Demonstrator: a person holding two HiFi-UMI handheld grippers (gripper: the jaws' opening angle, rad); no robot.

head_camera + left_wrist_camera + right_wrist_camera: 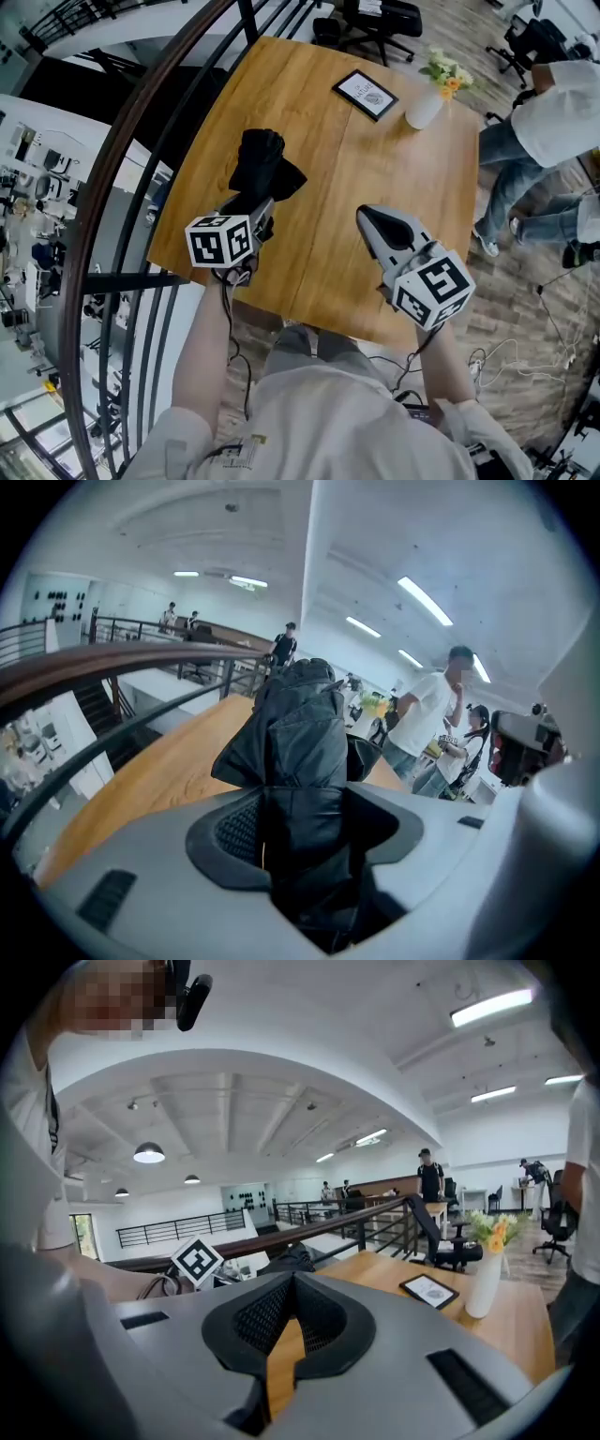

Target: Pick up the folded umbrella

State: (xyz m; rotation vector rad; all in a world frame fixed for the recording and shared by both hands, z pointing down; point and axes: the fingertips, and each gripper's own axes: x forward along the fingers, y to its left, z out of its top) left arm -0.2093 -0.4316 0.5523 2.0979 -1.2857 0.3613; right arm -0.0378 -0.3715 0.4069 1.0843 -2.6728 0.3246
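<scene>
The folded umbrella [265,169] is a black bundle of crumpled fabric, held up over the left part of the wooden table [375,187]. My left gripper [256,210] is shut on its near end. In the left gripper view the umbrella [300,742] fills the gap between the two pads and sticks out ahead of them. My right gripper [364,216] hangs over the table's near right part, apart from the umbrella, with its jaws shut and nothing between them. In the right gripper view only a thin sliver of wood shows under the right gripper's [286,1288] closed tips.
A small framed picture [365,94] and a white vase with flowers [427,105] stand at the table's far side. A dark curved railing [141,187] runs close along the left edge, with a drop beyond. A person [553,112] stands at the right; office chairs [375,23] stand behind.
</scene>
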